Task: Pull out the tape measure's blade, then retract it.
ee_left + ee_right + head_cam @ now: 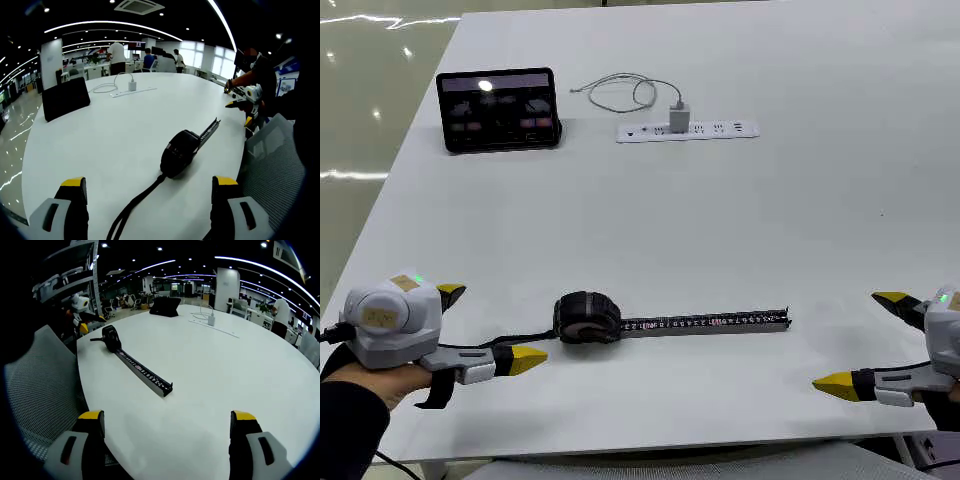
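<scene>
1. Task item. One tape measure [587, 318] lies on its side near the front edge of the surface [720, 230], between the two grippers. The case is black, rounded and ribbed. The blade [710, 322] is pulled out; it is a flat, narrow, dark strip with printed markings, it lies straight on the surface, and it ends in a small hook toward the right gripper. A black strap [525, 338] trails from the case toward the left gripper.

2. Grippers. Count: two. Each has a light grey plastic body and pointed yellow tips. The left gripper [495, 324] sits just beside the case with its jaws spread wide and holding nothing. The right gripper [855, 340] is apart from the blade's hook end, with its jaws also spread wide and holding nothing.

3. Surface. It is a white, smooth, matte top with rounded corners. At the far side stand one dark tablet [500, 108], propped at a tilt with its screen lit, and one white power strip [688, 130], lying flat. One white charger [679, 116] is plugged into the strip, and one white cable [620, 92] loops from it.

4. Room. It is an open office with a glossy reflective floor [370, 90] and long ceiling light strips [115, 24]. A grey mesh chair back [42, 385] stands at the near edge of the surface.
</scene>
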